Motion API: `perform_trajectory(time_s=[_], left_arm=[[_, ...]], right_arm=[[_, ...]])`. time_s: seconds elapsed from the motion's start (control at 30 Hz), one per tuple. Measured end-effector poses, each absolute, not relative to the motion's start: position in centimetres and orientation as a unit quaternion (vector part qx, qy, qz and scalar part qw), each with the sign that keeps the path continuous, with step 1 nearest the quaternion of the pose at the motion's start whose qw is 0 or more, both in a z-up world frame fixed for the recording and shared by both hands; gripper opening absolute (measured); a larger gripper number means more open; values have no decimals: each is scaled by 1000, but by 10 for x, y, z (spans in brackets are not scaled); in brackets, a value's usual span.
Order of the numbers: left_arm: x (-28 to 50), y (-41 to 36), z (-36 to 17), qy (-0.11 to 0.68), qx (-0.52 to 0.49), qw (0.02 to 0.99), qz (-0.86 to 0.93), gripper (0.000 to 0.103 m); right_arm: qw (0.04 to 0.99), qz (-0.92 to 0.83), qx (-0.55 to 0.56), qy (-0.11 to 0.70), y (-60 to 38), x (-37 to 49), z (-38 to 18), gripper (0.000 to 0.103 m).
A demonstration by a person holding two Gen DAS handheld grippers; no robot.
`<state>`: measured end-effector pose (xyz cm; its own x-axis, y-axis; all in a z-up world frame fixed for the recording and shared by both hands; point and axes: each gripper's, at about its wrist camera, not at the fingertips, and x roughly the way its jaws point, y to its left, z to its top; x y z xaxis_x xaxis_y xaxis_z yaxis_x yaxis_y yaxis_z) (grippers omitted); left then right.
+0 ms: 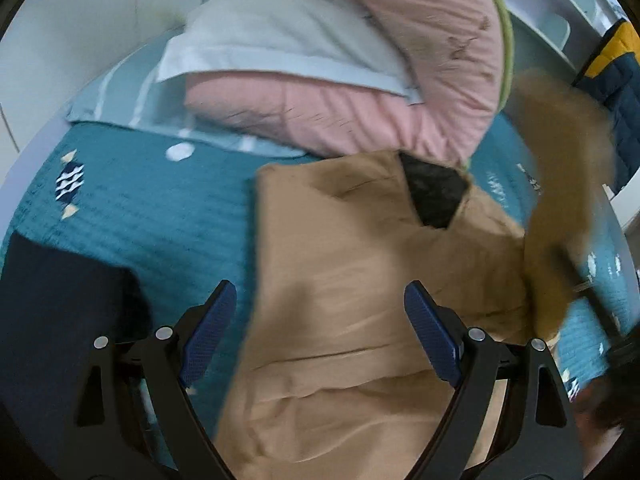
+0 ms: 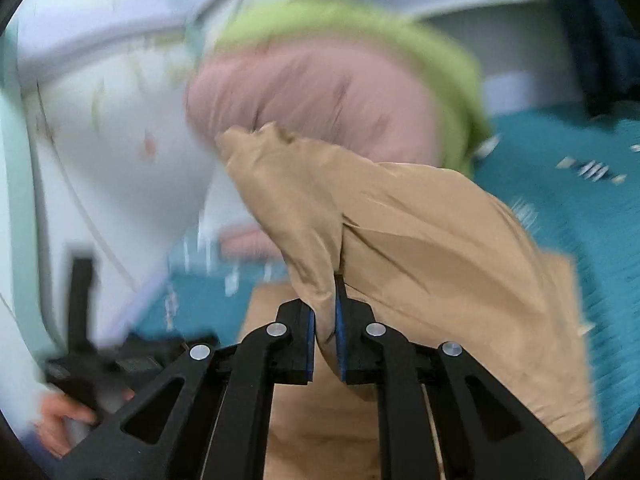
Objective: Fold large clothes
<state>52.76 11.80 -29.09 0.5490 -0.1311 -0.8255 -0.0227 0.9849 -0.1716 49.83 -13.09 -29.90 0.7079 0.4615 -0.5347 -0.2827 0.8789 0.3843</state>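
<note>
A tan jacket [image 1: 352, 264] with a dark lining at the collar [image 1: 434, 194] lies flat on a teal bedspread [image 1: 152, 216]. My left gripper [image 1: 320, 320] is open and empty, hovering over the jacket's left side. My right gripper [image 2: 325, 320] is shut on a fold of the tan jacket sleeve [image 2: 384, 216] and holds it lifted above the jacket body. That lifted sleeve [image 1: 560, 168] shows blurred at the right of the left wrist view.
A pink quilt [image 1: 360, 112] with a green edge and a white pillow [image 1: 280, 36] are piled at the head of the bed. A dark garment [image 1: 60, 300] lies at the left. A dark blue and yellow jacket [image 1: 616, 68] hangs at the far right.
</note>
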Motion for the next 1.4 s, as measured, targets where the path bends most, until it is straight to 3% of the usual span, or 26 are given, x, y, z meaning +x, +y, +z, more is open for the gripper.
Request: perform_trajectory(time_s=[0.17, 0.33, 0.5, 0.6, 0.67, 0.8, 0.9, 0.97, 1.17, 1.23, 1.27, 1.4], left_arm=[[520, 133, -304, 481, -84, 872, -27, 86], [521, 128, -307, 483, -97, 869, -37, 86], [526, 98, -304, 482, -88, 870, -63, 86], [530, 66, -311, 488, -65, 866, -89, 86], [533, 46, -322, 499, -55, 858, -106, 87], [550, 28, -368, 567, -53, 815, -101, 86], [562, 29, -399, 602, -68, 791, -83, 90], [565, 27, -401, 599, -67, 794, -81, 91], [560, 39, -367, 558, -91, 813, -140, 91], [561, 53, -349, 532, -105, 827, -151, 91], [565, 63, -341, 519, -113, 834, -145, 91], [597, 101, -337, 534, -152, 828, -79, 91]], right_arm=[[868, 194, 128, 440, -93, 511, -376, 26], [856, 232, 161, 433, -101, 498, -365, 63], [893, 217, 168, 358, -147, 466, -320, 63], [901, 138, 199, 359, -197, 468, -316, 61], [894, 94, 227, 376, -234, 470, -325, 47], [854, 33, 283, 434, -293, 471, -364, 39], [832, 23, 299, 468, -310, 471, -393, 15], [825, 23, 321, 465, -318, 472, -402, 10], [823, 67, 348, 443, -328, 472, -373, 23], [841, 67, 328, 425, -335, 479, -353, 44], [846, 63, 320, 423, -338, 488, -346, 50], [850, 43, 305, 427, -354, 525, -340, 59]])
